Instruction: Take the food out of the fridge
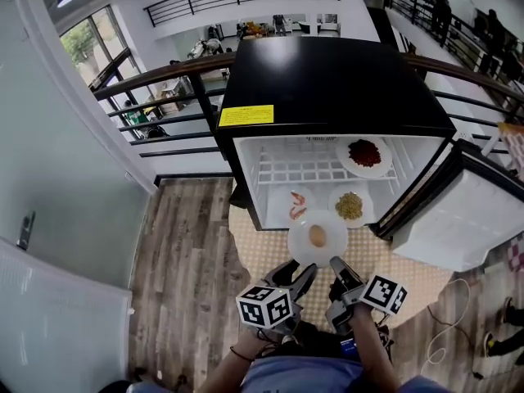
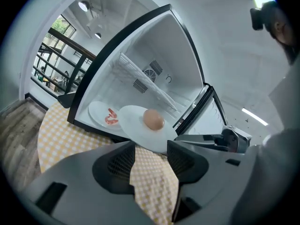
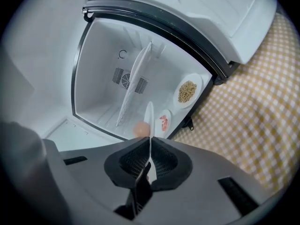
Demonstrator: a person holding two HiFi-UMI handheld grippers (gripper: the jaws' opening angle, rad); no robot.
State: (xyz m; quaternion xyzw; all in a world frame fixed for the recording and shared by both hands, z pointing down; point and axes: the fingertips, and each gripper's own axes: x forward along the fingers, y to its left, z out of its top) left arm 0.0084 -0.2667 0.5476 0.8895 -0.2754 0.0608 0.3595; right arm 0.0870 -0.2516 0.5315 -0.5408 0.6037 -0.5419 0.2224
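Note:
A small black fridge (image 1: pixel 327 88) stands open on a yellow checked cloth (image 1: pixel 372 256). Just outside its opening hangs a white plate (image 1: pixel 300 242) carrying a brown egg (image 1: pixel 318 236). My right gripper (image 1: pixel 336 263) is shut on this plate's near rim, and the plate (image 3: pixel 148 114) shows edge-on between its jaws. My left gripper (image 1: pixel 304 273) sits beside it under the plate's near left edge, open, with the plate (image 2: pixel 133 125) and egg (image 2: pixel 153 119) just past its tips. Inside remain a shrimp plate (image 1: pixel 296 204), a plate of grains (image 1: pixel 350 205) and, on the wire shelf, a plate of red food (image 1: pixel 364 154).
The fridge door (image 1: pixel 458 219) swings out to the right. The checked cloth covers a round table over a wooden floor (image 1: pixel 180 244). A dark railing (image 1: pixel 164 80) runs behind the fridge, and a pale wall (image 1: pixel 49 219) stands at the left.

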